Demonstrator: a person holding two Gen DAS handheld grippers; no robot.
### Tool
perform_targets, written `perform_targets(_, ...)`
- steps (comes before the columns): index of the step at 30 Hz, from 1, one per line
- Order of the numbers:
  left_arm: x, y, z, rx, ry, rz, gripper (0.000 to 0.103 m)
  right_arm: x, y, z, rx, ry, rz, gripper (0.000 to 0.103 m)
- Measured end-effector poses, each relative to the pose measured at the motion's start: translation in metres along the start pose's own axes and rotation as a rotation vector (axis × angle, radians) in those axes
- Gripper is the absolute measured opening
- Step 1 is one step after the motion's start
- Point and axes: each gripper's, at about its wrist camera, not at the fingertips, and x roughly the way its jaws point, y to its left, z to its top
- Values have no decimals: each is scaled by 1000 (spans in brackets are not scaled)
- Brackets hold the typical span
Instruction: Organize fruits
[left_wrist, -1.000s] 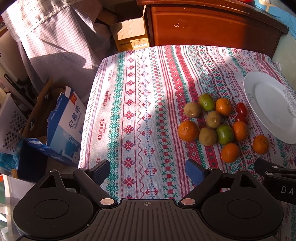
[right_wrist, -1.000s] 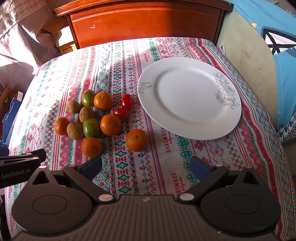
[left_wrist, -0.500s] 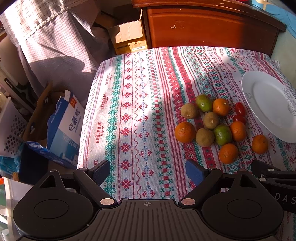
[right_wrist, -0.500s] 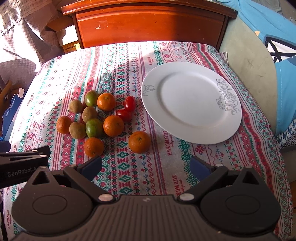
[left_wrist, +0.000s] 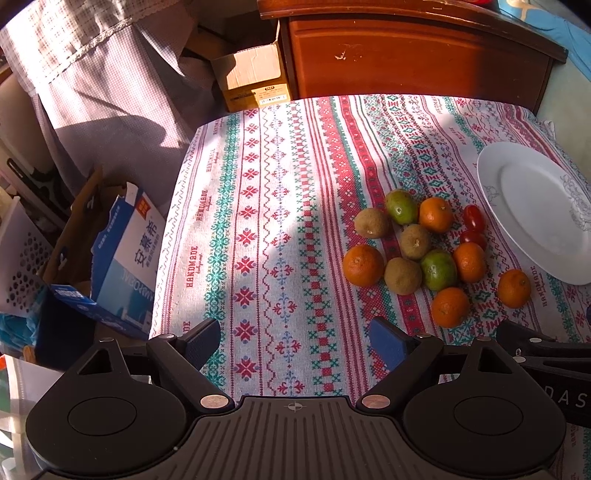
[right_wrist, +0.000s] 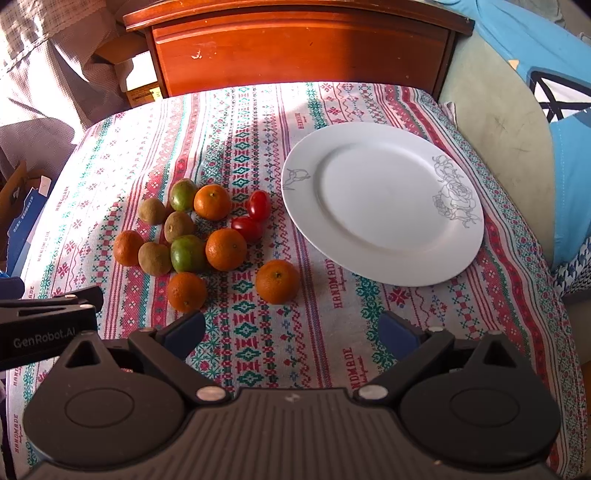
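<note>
A cluster of fruit lies on the patterned tablecloth (right_wrist: 258, 332): several oranges (right_wrist: 226, 248), three brown kiwis (right_wrist: 154, 257), two green fruits (right_wrist: 187, 253) and two red tomatoes (right_wrist: 259, 204). One orange (right_wrist: 277, 281) lies apart, nearest the white plate (right_wrist: 384, 206), which holds nothing. In the left wrist view the cluster (left_wrist: 402, 275) is right of centre and the plate (left_wrist: 535, 210) at the right edge. My left gripper (left_wrist: 295, 341) is open and empty, left of the fruit. My right gripper (right_wrist: 291, 334) is open and empty, just short of the lone orange.
A wooden headboard (right_wrist: 295, 48) stands behind the table. A cardboard box (left_wrist: 255, 81), a blue carton (left_wrist: 125, 254) and a white basket (left_wrist: 18, 258) lie off the left edge. Blue and green cushions (right_wrist: 535, 122) are at the right.
Both grippers have drifted slightly; the table scene sits lower in each view than before. The fruit and plate have not moved. Both jaws stay open.
</note>
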Motion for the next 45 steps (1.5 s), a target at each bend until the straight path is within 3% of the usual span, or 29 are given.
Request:
perform_targets(10,2,18,3,-43,-11,-24,89,-6,-29,-20,6,-65,162,81)
perform_targets(20,14,22,-7,-49,-22,-52,88,7,-46,-23,56,-114,241,48)
perform_targets(26,23,18,-7,-50,-54,-91,82,16,-39,-20,37,-149,260,40)
perform_targets(33,30,16,-3,-56,-106,-140,69,21,-34,-19,26,-164,258,35)
perform_targets(36,30,14,0,-47,-131,-186,69,23,-34,-18,28,-168,265,33)
perform_targets(45,33,5,-2,-3,-191,-214,69,29,-31,-15,28,-174,276,31)
